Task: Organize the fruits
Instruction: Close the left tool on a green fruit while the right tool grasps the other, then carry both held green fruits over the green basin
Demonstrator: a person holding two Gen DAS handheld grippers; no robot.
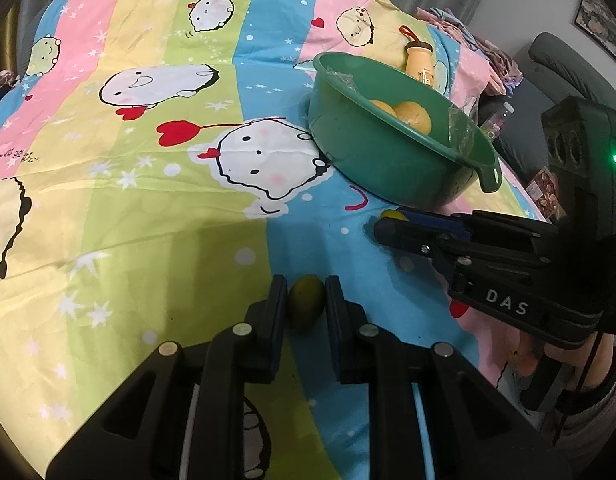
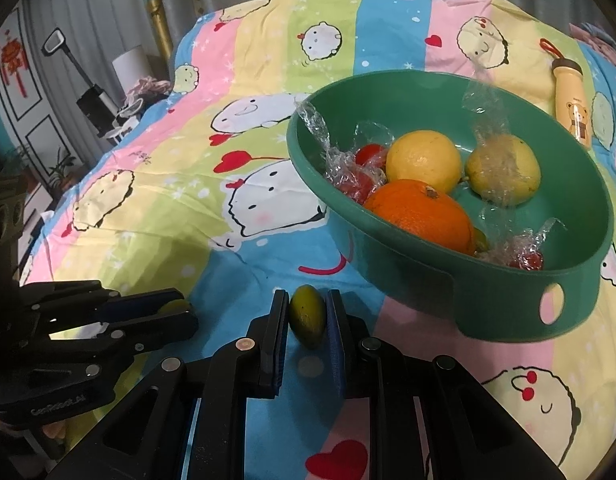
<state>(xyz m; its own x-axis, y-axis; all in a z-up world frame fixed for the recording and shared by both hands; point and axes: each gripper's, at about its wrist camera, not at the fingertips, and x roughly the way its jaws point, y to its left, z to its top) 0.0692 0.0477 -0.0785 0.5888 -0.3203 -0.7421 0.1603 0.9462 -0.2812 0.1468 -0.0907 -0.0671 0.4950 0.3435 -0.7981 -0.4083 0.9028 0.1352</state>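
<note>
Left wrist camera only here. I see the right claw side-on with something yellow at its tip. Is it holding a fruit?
Observer: Yes. The right claw is shut on a small green-yellow fruit.
Operator: In the green bowl I only make out two yellow fruits. What else is in there?
Observer: A big orange lies against the near wall, below your sightline.
Operator: Anything more?
Observer: Red fruits, wrapped in crinkled clear plastic film, sit beside the orange.
</note>
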